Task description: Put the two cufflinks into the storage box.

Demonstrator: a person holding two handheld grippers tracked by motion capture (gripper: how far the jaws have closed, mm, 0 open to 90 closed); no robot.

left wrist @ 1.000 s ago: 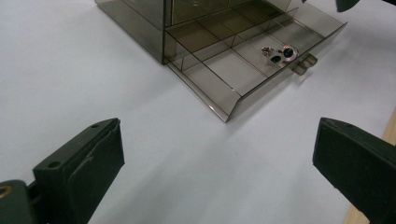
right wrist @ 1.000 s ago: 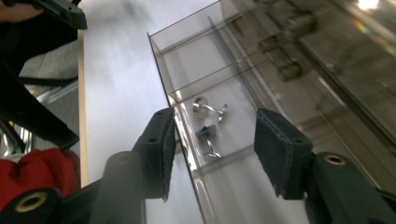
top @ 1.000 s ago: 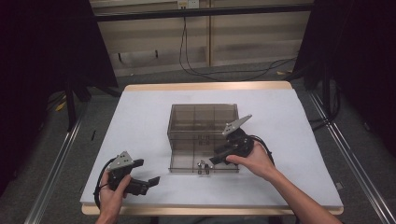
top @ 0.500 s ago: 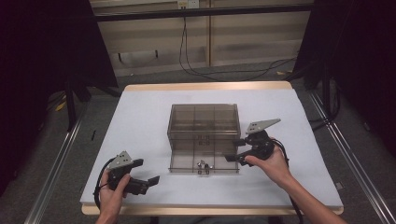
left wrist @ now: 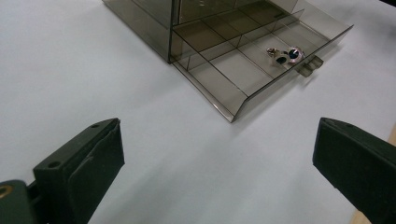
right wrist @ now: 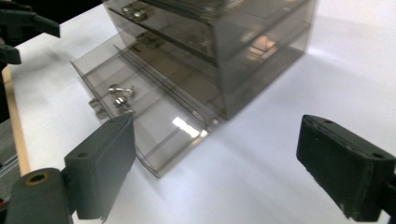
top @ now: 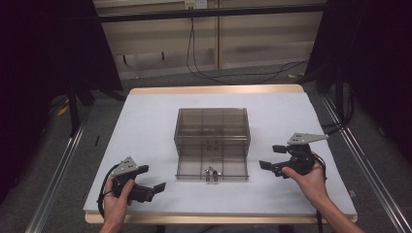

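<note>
While the small shiny metal trinket (top: 210,172) lies in the smoky transparent plastic drawer box's (top: 212,130) pulled-out bottom drawer (top: 194,168) at frame centre, both grippers flank it. The right gripper (top: 270,156), lower right, has just been opening, jaws apart and empty; the left gripper (top: 156,189), lower left, gapes empty too.

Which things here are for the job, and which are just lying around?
For the job: drawer box, open bottom drawer, small shiny trinket inside it, left gripper, right gripper.
Just lying around: cables on the floor behind the table.

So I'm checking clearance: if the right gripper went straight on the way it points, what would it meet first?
Probably the pulled-out bottom drawer of the smoky transparent plastic drawer box; the right gripper is open, and depth is unclear.
</note>
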